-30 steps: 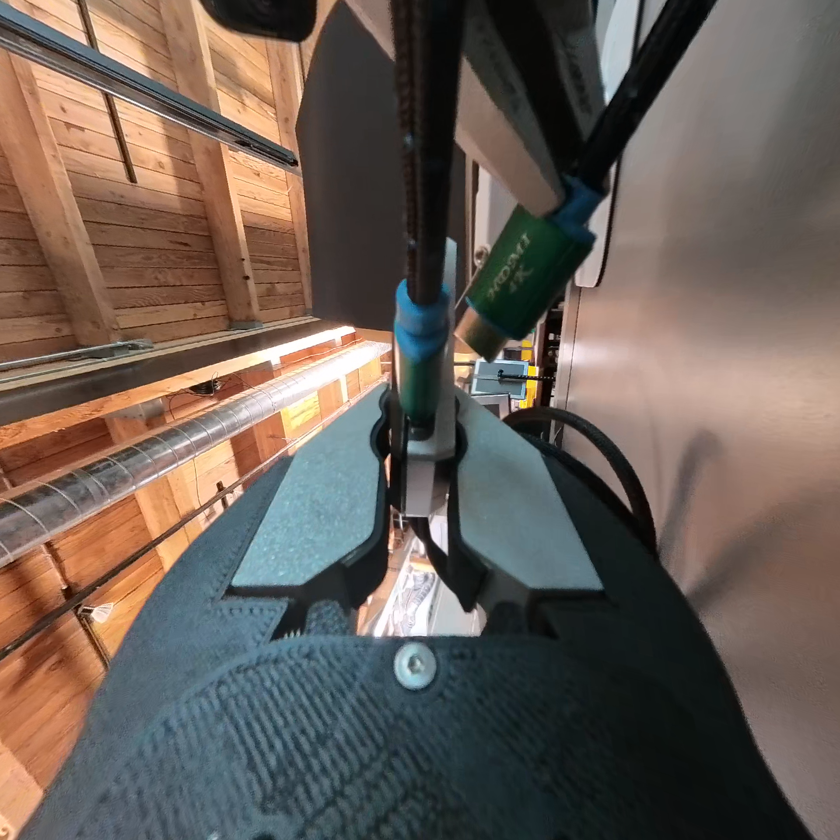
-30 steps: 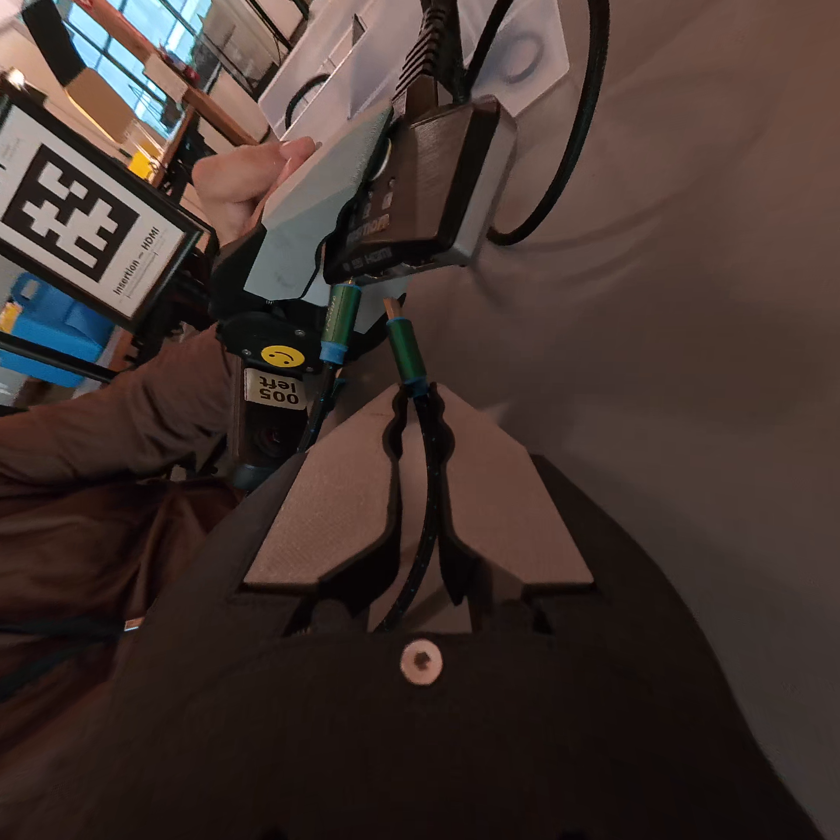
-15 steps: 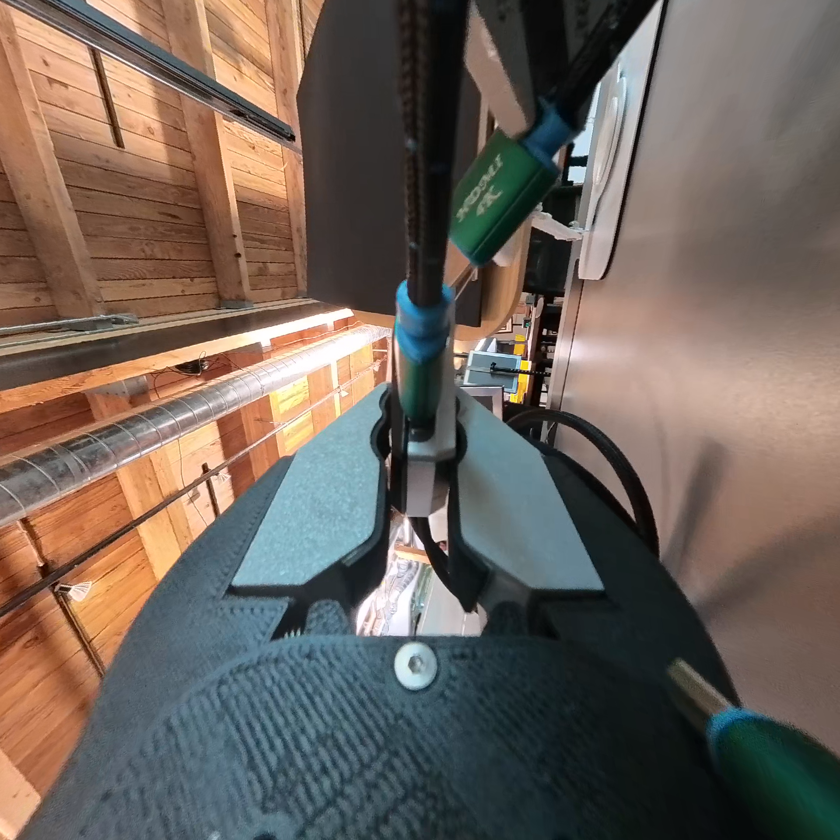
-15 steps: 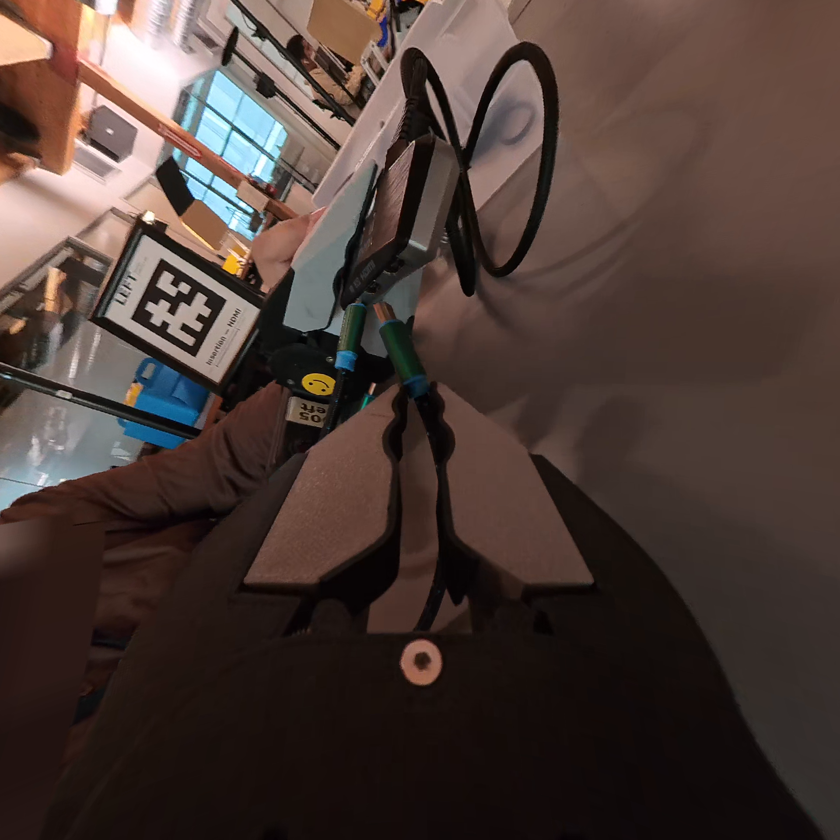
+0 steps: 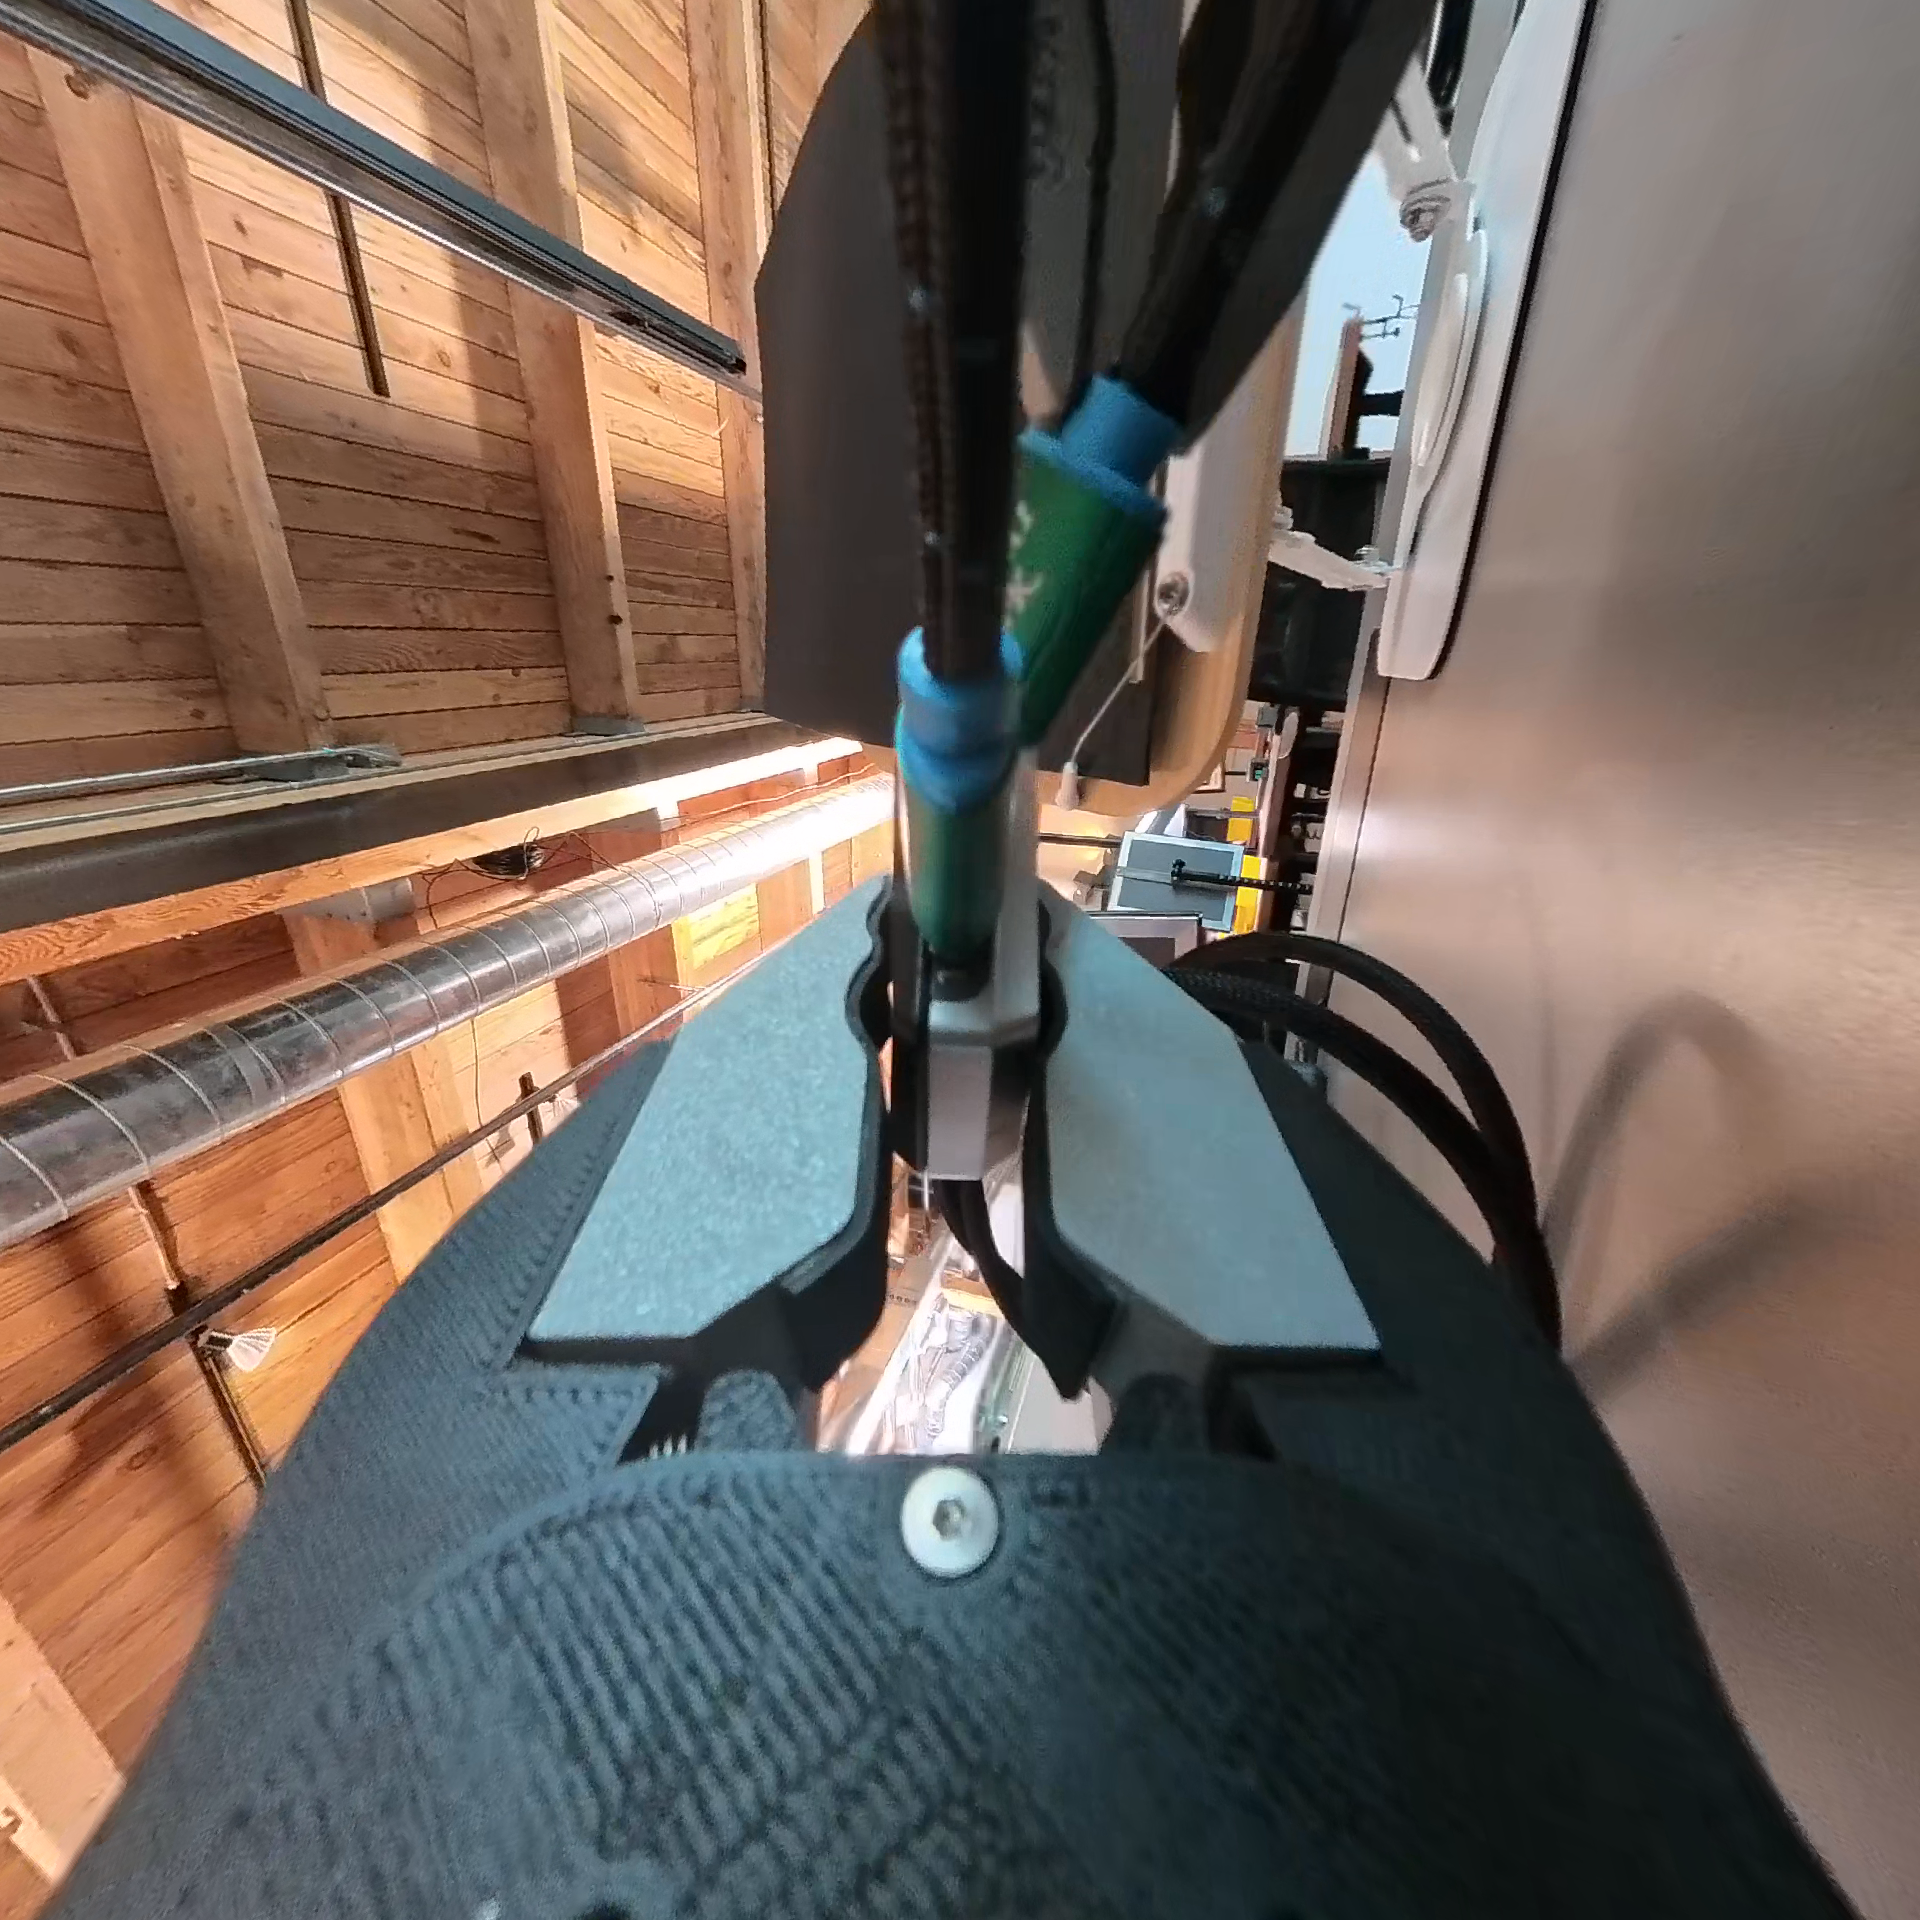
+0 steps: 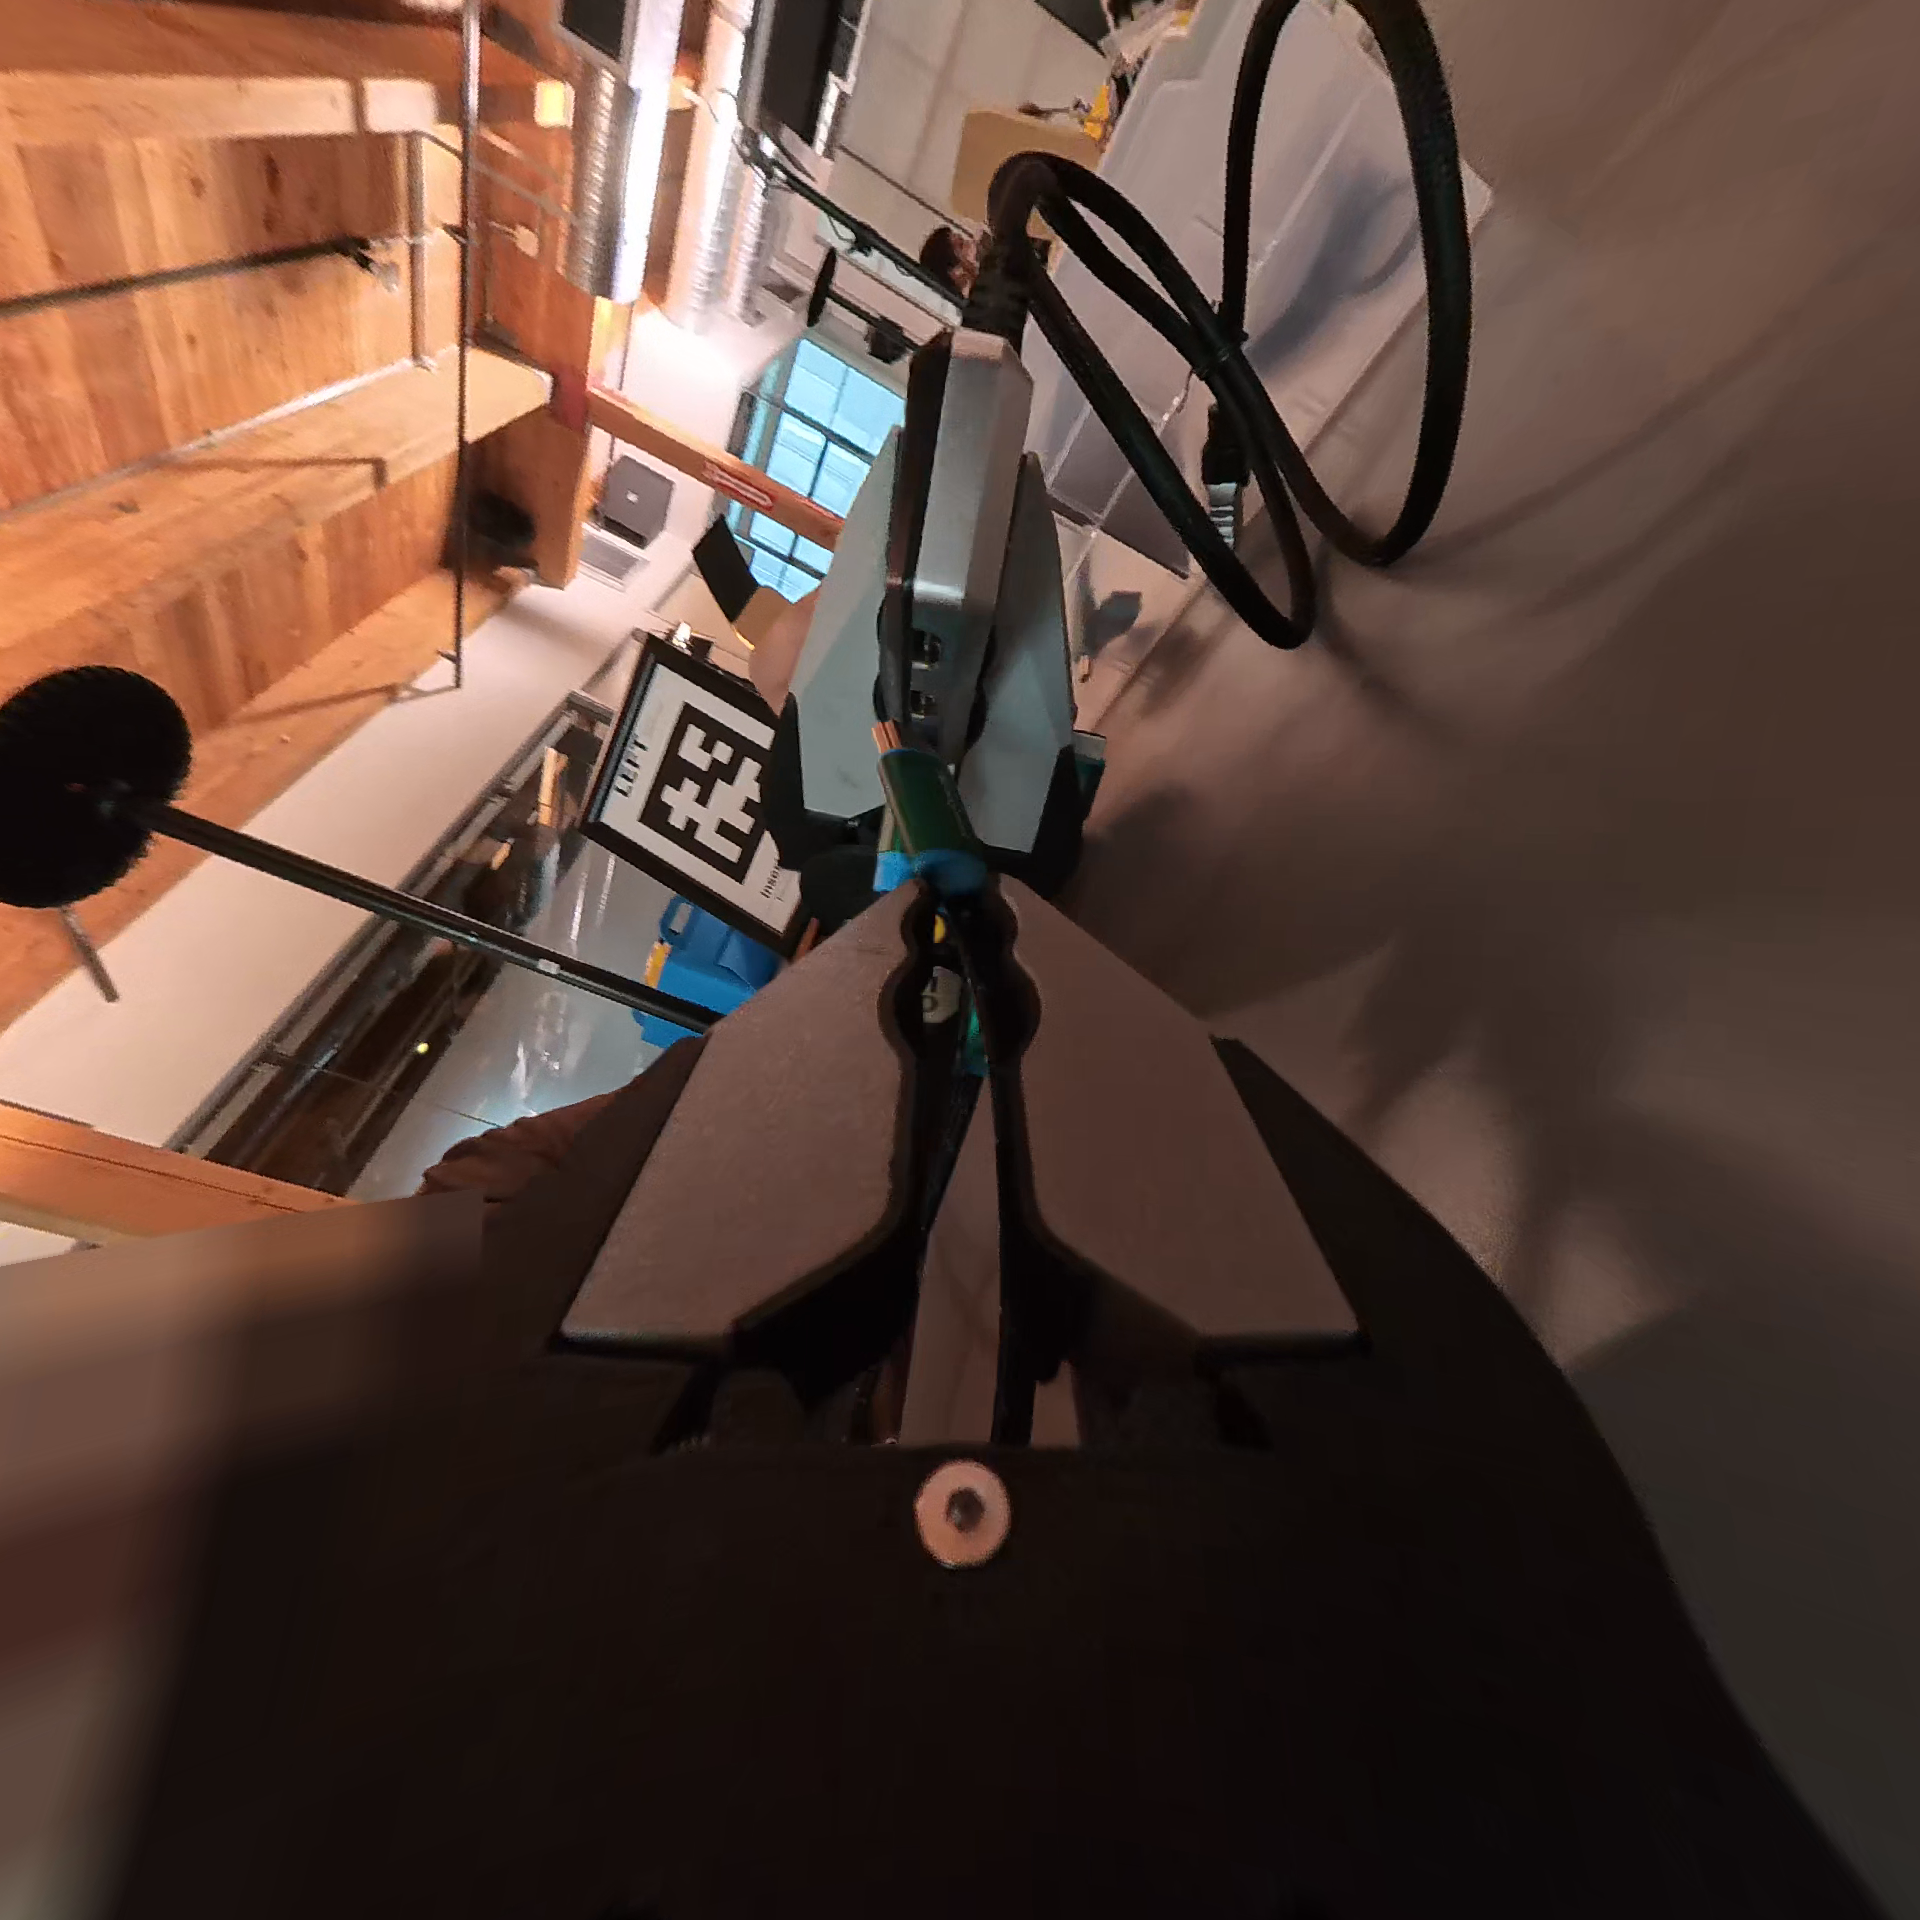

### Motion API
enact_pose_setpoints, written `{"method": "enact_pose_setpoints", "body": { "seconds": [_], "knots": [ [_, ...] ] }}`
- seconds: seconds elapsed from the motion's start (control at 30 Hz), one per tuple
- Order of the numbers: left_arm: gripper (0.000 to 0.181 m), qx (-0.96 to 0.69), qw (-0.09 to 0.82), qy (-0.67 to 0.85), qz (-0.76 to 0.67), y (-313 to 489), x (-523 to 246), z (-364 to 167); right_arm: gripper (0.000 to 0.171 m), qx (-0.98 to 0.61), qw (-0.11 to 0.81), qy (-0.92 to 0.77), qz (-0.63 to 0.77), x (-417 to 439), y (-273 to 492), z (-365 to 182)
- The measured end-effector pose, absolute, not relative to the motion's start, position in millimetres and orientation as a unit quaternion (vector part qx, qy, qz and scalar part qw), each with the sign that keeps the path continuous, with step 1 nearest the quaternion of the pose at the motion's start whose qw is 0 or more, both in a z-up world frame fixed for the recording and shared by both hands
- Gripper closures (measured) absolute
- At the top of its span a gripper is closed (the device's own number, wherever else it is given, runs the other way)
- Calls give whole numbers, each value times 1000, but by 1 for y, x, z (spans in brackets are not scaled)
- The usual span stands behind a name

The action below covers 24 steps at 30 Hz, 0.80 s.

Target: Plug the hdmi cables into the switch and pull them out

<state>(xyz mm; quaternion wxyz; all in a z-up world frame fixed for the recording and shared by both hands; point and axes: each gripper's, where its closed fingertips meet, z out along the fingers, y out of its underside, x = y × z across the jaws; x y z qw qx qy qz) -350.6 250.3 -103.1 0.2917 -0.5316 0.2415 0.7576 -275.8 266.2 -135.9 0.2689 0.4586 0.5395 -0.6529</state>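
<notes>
Left gripper [image 5: 961, 997]: clamped on the switch [image 5: 971, 1101], a small grey metal box held edge-on between the fingers. One green plug [image 5: 951, 873] with a blue collar sits seated in a port on the switch, its braided black cable running up and out of frame. A second green plug [image 5: 1070, 582] hangs just beside and above it, tilted, not in any port.

Right wrist view shows the same thing from the other side. The switch [image 6: 961, 499] sits between the left gripper's grey fingers [image 6: 842, 644], port face toward the camera, two open ports visible. Black cable loops [image 6: 1340, 312] trail off its far end onto the grey cloth [image 6: 1558, 831].

Right gripper [image 6: 961, 935]: closed on the cable [image 6: 1003, 1195] right behind the blue collar of the free plug [image 6: 920, 805]. The plug's copper tip sits just short of the port face, near the lower port, angled slightly left. Whether it already touches the rim, I can't tell.

Judgement: insertion step for the second plug, roughly half the plug-in part done.

How to do it well:
- Square the plug first. The tip is tilted against the port axis, so rotate the right wrist until the shell is parallel to the seated plug.
- The grip is on cable, not shell, so the plug can flex. Push slow and straight.
- Keep the left grip rigid and push back against the insertion force.
- If it jams, back off and realign; don't force it.
</notes>
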Motion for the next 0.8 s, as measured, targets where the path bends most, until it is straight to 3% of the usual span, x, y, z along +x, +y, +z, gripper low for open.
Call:
{"method": "enact_pose_setpoints", "body": {
  "seconds": [0.33,0.8],
  "knots": [
    [162,-544,284,239,753,248,-356,-108,166,473,186,578,-638,-285,270,-142],
    [162,-544,287,228,755,246,-358,-105,166,471,200,544,-664,-288,276,-135]
  ]
}}
